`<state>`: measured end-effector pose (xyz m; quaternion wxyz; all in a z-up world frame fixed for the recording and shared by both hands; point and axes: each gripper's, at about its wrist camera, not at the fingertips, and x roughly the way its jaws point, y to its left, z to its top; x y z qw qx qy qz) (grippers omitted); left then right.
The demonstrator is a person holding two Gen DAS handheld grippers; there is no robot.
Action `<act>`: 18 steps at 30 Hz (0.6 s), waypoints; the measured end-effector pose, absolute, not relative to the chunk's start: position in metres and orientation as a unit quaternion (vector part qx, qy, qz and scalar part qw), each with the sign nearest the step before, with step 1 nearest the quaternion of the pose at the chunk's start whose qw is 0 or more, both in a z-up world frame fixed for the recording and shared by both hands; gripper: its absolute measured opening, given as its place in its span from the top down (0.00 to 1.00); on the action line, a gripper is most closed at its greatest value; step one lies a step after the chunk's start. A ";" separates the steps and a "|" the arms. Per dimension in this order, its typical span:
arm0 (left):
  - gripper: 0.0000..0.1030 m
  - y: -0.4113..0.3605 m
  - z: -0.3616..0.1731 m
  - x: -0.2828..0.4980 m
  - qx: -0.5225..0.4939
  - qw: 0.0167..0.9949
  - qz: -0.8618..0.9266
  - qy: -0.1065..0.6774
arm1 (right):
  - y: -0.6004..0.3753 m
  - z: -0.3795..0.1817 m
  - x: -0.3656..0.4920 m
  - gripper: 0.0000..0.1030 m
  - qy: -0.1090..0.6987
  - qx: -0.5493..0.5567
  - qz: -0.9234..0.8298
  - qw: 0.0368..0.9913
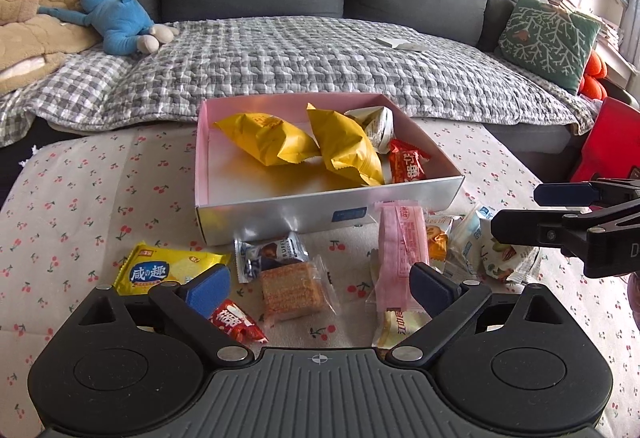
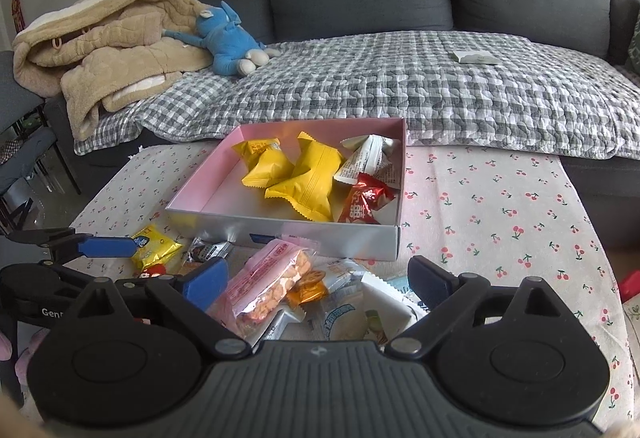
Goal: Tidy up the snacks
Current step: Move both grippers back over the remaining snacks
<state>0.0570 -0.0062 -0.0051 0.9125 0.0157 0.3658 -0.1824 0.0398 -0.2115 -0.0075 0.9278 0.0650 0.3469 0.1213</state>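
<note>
1. Silver outside and pink inside, the box [image 1: 320,206] on the cherry-print surface [image 1: 80,206], already holding two yellow packets [image 1: 268,138], a white wrapper [image 1: 378,126] and a red candy [image 1: 406,166].
2. Just in front of the box: loose snacks, among them a pink pack [image 1: 402,254], a clear-wrapped wafer cake [image 1: 292,292], a truffle chocolate [image 1: 272,254], a yellow cracker packet [image 1: 168,270] and a small red sweet [image 1: 236,324].
3. Left gripper [image 1: 320,284] hovering low before the box, jaws wide, nothing between them, wafer cake roughly centred in the gap.
4. Right gripper [image 2: 318,284] likewise before the box, jaws wide and empty, over the pink pack [image 2: 268,280] and neighbouring white packets [image 2: 348,302].
5. Likely handling: all very light, crinkly film, slippery, contents brittle. Best taken across the middle of the body rather than by a sealed end, with gentle pressure to spare biscuits and cake.
6. Risk: overlapping wrappers near the box front, so easy to pinch two at once or drag a neighbour along.
</note>
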 end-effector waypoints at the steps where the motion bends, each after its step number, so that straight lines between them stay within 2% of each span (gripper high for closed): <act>1: 0.05 -0.005 -0.007 0.055 0.016 0.912 -0.184 0.366 | -0.210 -0.008 0.038 0.07 0.347 0.062 0.122 0.928; 18: 0.04 0.004 -0.026 0.006 0.065 0.905 -0.201 0.369 | -0.204 -0.028 0.000 0.05 0.349 0.023 0.122 0.929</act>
